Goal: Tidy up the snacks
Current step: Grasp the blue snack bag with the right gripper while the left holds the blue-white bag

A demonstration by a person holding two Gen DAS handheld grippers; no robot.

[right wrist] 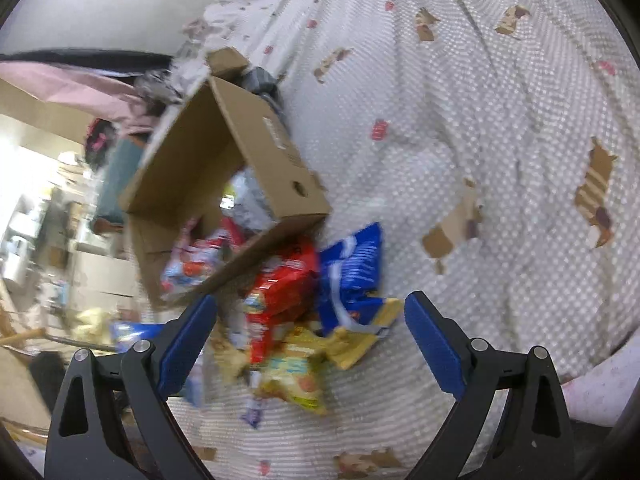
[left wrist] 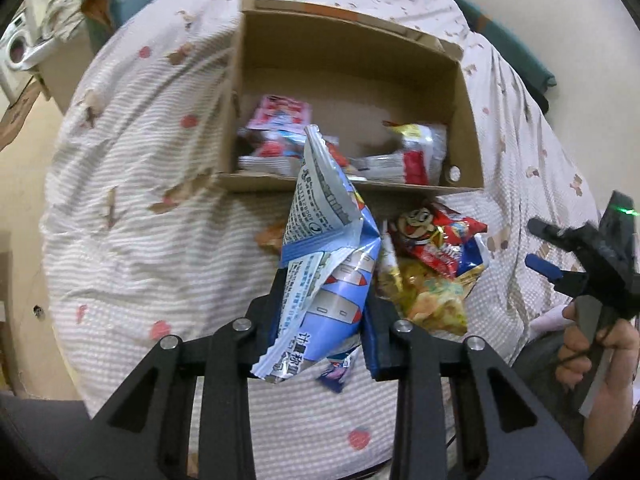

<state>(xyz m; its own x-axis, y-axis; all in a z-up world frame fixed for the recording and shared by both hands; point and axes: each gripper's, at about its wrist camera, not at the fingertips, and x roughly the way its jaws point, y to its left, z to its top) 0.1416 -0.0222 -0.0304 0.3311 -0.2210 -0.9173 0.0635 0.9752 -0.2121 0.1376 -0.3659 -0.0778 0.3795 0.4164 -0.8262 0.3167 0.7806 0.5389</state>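
Note:
My left gripper (left wrist: 326,292) is shut on a pale blue snack bag (left wrist: 328,232), which stands up crumpled between the jaws in front of an open cardboard box (left wrist: 352,64). Pink packets (left wrist: 276,120) and a red and white packet (left wrist: 420,152) lie inside the box. In front of the box is a pile with a red bag (left wrist: 440,236) and a yellow bag (left wrist: 432,300). My right gripper (right wrist: 312,300) is open with nothing between its pads, above the red bag (right wrist: 284,284), a dark blue bag (right wrist: 356,264) and the yellow bag (right wrist: 296,376). It also shows at the right edge of the left wrist view (left wrist: 538,245).
Everything rests on a bed with a white dotted cover (right wrist: 480,120) printed with brown and red figures. The box (right wrist: 264,148) lies next to the pile. A hand (left wrist: 600,352) holds the right gripper's handle. A washing machine (left wrist: 18,48) and a teal pillow (left wrist: 120,0) are beyond the bed.

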